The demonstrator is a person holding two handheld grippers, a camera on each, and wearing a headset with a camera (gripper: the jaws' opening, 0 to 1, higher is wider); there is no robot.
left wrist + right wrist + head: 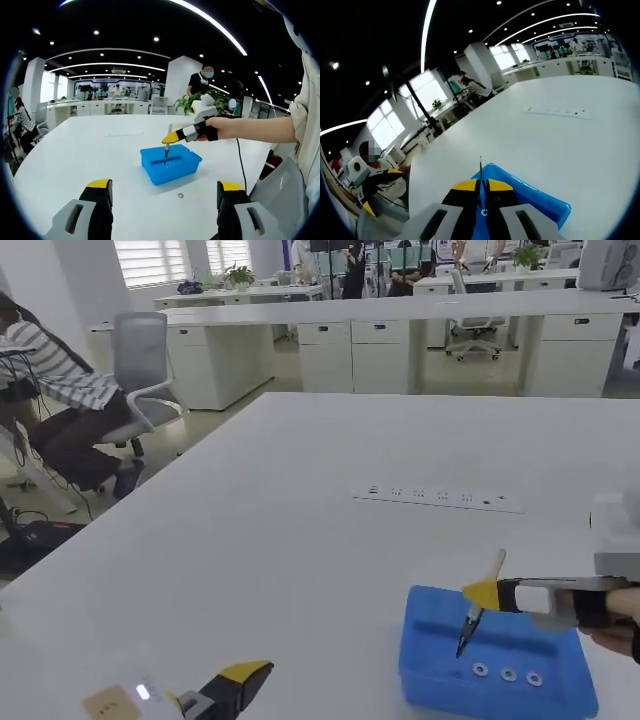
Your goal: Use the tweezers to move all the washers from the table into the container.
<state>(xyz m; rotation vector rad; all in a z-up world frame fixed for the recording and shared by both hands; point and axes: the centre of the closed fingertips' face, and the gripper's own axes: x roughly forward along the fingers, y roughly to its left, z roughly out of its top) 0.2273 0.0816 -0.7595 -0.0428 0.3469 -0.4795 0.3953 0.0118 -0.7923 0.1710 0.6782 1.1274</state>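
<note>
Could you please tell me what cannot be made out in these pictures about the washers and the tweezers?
- Whether the tweezers hold anything: the tips are too small in the head and left gripper views, and the right gripper hides them in its own view.
- The container: its near wall is cut off by the head view's bottom edge.
- Count left on the table: one washer shows in the left gripper view; others would be too small.

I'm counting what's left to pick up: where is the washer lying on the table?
In the left gripper view, the washer lies on the white table just in front of the blue container, near its closest corner and apart from it.
</note>
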